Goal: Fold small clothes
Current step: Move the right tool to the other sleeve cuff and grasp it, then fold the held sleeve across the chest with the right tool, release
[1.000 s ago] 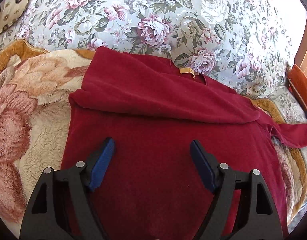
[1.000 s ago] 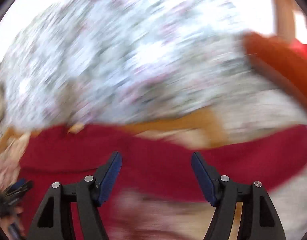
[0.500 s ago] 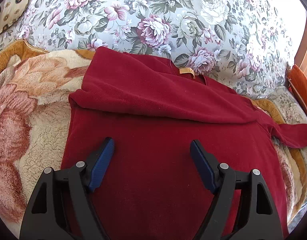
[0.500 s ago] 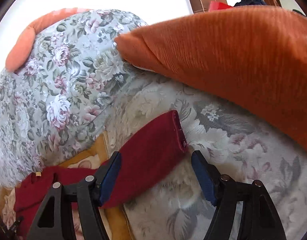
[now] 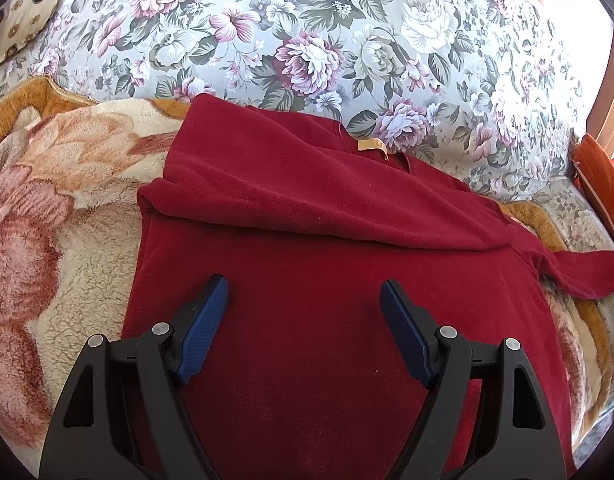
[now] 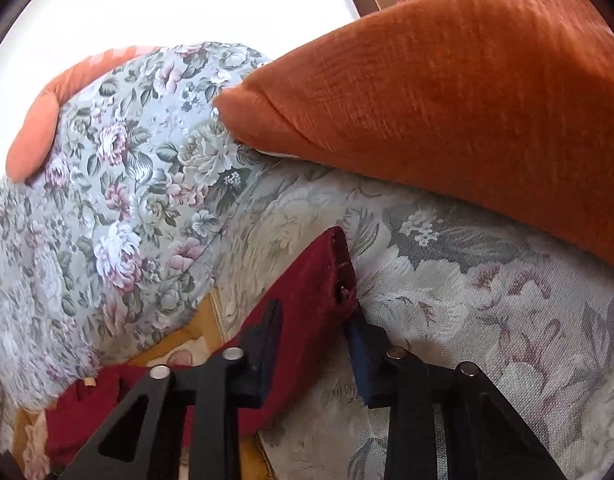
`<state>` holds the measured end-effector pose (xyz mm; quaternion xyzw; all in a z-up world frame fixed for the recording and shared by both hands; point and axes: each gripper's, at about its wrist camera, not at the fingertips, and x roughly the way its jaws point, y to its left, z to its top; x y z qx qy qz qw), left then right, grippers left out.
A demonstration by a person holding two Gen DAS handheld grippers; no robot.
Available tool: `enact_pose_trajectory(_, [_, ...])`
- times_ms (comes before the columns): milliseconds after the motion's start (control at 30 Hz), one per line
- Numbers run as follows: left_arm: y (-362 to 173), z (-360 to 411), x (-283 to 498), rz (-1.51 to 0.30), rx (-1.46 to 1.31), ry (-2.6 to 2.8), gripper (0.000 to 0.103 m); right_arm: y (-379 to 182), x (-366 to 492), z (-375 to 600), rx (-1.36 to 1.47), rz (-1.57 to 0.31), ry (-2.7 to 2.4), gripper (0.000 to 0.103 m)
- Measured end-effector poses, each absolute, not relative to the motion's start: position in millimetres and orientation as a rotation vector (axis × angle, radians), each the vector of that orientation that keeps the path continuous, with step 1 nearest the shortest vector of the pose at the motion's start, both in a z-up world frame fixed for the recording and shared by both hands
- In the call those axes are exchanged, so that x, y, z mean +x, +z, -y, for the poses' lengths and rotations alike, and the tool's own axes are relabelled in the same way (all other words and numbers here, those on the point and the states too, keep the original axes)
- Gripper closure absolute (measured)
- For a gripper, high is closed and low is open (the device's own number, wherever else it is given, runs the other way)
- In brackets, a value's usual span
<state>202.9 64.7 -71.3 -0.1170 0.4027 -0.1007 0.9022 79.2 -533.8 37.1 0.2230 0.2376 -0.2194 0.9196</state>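
Item: one dark red fleece top [image 5: 327,280], lying flat on a plush floral blanket [image 5: 59,240] spread over the sofa seat, collar and tan label [image 5: 370,145] toward the flowered backrest [image 5: 307,32]. Its near-side sleeve is already laid across the chest, so the fold looks part done. Left gripper [image 5: 305,312]: hovering over the lower body of the top, jaws wide apart and holding nothing, seemingly waiting its turn. Right gripper [image 6: 313,340]: at the far sleeve [image 6: 307,292], which stretches out onto the sofa cushion [image 6: 487,320] below an orange pillow [image 6: 447,100]; its jaws are closing with the cuff end between them, presumably to carry that sleeve back across the body.
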Motion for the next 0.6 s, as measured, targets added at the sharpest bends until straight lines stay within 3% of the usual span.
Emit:
enact_pose_trajectory(100, [-71.3,-65.0,202.5,-0.832,-0.242,-0.208,0.025,36.4,80.2,532.3,0.486,-0.517,-0.467,0.096])
enact_pose_trajectory(333, [-69.1,-66.5,203.1,-0.823,-0.263,-0.218,0.025,52.6,138.7,467.9,0.49,-0.513,-0.269,0.097])
enact_pose_trajectory(600, [-70.5,-66.8,203.7,-0.815,-0.28,-0.223,0.025,61.2,252.2,249.9,0.3,-0.592,0.172,0.097])
